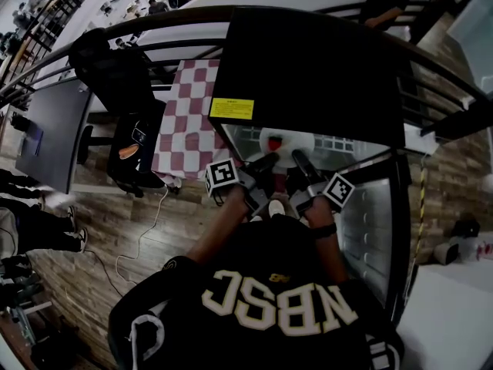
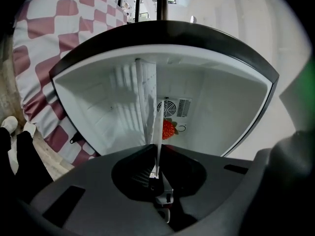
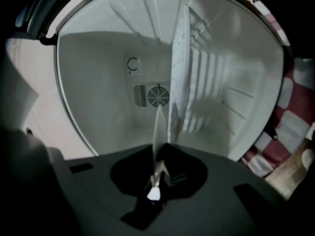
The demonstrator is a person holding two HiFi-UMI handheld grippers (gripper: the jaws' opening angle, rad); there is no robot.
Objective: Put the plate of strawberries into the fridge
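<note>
Gripping the plate [image 1: 286, 141] by its near rim, left gripper [image 2: 156, 151] and right gripper [image 3: 160, 151] both clenched on the thin edge; held level, face up, at the mouth of the open fridge [image 2: 98, 102]; seen edge-on, stretching straight ahead toward the back-wall fan [image 3: 158, 96]; carrying one visible strawberry [image 2: 168, 129].

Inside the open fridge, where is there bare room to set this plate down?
The fridge interior looks bare: nothing shows on the ribbed panel or before the fan vent on the back wall. It is crowded only at the mouth, where the left gripper and right gripper both hold the plate.
</note>
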